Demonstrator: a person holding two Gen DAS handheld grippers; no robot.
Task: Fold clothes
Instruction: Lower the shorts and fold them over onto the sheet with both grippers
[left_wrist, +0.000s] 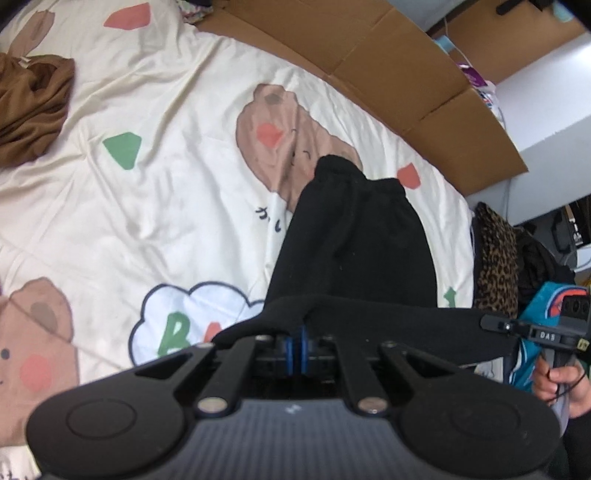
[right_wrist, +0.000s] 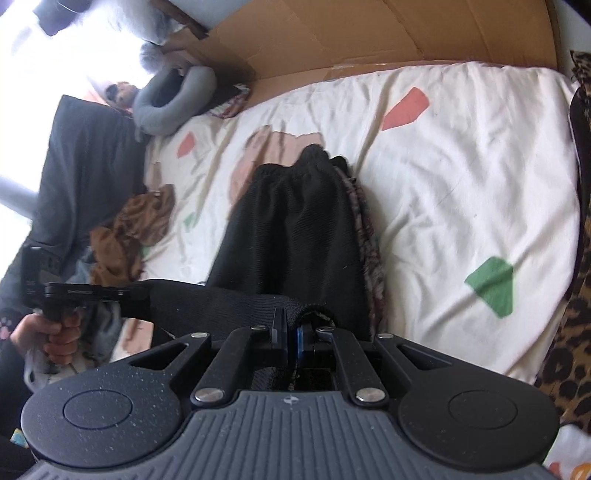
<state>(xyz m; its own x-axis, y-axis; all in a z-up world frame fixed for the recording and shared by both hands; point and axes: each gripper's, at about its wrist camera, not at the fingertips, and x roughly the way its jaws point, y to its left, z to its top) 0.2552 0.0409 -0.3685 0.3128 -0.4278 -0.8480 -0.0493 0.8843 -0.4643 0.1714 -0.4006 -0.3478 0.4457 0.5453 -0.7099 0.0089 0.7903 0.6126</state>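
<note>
Gripping one black garment (left_wrist: 354, 240) between them, the two grippers each pinch its near edge. In the left wrist view the left gripper (left_wrist: 299, 345) sits at bottom centre, its blue pads pressed together on the black hem; the right gripper (left_wrist: 495, 324) shows at the right edge, clamped on the same hem, with one hand (left_wrist: 561, 387) on its handle. In the right wrist view the right gripper (right_wrist: 291, 341) at bottom centre is closed on the fabric, and the left gripper (right_wrist: 138, 295) reaches in from the left, held by one hand (right_wrist: 55, 336). The stretch of hem between the two grippers runs taut across the lower frame.

From there the garment drapes away toward the centre of each frame and lies on one cream sheet (left_wrist: 166, 192) printed with bears, clouds and red and green shapes. Its gathered far end rests near the middle of the sheet, over a printed bear.

One crumpled brown cloth (left_wrist: 33, 107) lies at upper left in the left view, well apart from the garment. One cardboard sheet (left_wrist: 388, 55) edges the bed along the top. One grey neck pillow (right_wrist: 170, 103) sits at upper left in the right view. One leopard-print cloth (right_wrist: 569, 350) hangs along the right edge.
</note>
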